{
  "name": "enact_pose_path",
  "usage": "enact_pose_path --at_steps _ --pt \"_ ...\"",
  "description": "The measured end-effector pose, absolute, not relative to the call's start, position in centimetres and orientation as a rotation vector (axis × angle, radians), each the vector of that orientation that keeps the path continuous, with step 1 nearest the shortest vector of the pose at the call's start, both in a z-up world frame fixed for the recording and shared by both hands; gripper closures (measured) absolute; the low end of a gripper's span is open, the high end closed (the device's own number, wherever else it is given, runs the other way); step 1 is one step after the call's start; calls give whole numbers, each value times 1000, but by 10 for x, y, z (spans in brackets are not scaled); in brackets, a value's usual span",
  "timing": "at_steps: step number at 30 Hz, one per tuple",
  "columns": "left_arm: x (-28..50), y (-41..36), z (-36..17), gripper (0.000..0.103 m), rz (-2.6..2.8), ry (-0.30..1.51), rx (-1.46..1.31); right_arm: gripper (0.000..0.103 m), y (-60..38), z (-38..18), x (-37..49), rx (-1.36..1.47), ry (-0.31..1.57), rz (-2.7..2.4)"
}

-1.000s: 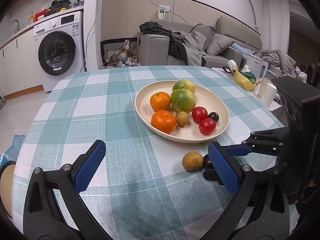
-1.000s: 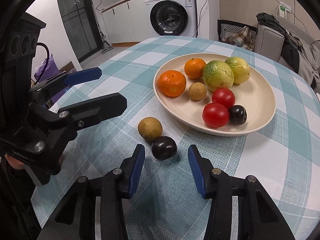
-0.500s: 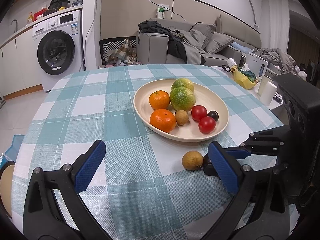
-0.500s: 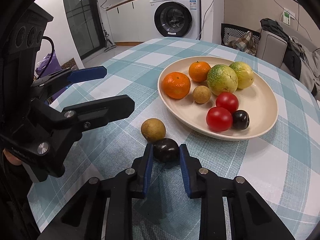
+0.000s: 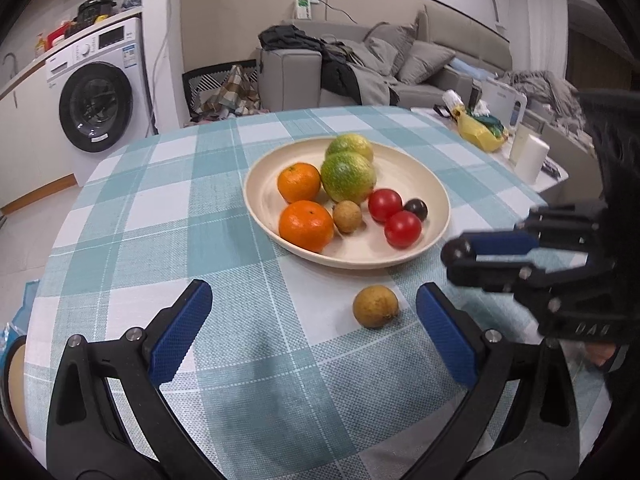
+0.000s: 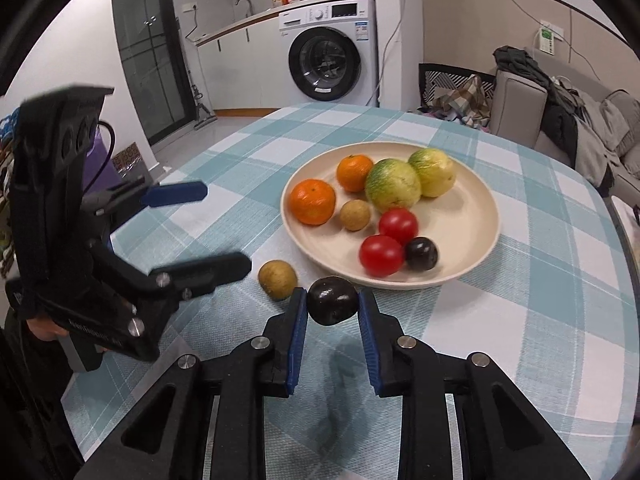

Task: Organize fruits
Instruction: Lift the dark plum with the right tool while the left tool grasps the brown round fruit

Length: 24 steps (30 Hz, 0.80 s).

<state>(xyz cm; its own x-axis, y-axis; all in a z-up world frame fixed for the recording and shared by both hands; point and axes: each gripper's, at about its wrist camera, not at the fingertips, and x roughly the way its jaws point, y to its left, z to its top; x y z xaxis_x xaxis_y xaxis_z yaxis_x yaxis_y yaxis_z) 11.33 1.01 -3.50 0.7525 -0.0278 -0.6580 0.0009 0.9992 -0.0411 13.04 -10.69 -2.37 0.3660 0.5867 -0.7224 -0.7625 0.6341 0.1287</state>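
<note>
We are clamping the dark plum in our right gripper, lifting it off the counter since a second ago; the left gripper is gaping wide, so the plate comes next.

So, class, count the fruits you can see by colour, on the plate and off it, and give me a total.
Orange: 2
Green: 2
Red: 2
Brown: 2
Dark purple: 2
Total: 10
</note>
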Motion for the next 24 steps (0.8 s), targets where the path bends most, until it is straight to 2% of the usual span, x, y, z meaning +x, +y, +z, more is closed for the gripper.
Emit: enact_pose_path --at_steps 5,11,22,24 --pt "125 -1 -43 8 -50 786 0 76 -111 -18 133 -225 805 864" --pt "132 -11 -51 23 -86 836 30 76 -112 -18 135 -220 805 857" --pt "137 -30 -56 66 -145 877 97 76 -114 -18 137 -211 807 850" --pt "136 -30 -55 70 -153 873 95 76 -114 -19 138 -209 807 849"
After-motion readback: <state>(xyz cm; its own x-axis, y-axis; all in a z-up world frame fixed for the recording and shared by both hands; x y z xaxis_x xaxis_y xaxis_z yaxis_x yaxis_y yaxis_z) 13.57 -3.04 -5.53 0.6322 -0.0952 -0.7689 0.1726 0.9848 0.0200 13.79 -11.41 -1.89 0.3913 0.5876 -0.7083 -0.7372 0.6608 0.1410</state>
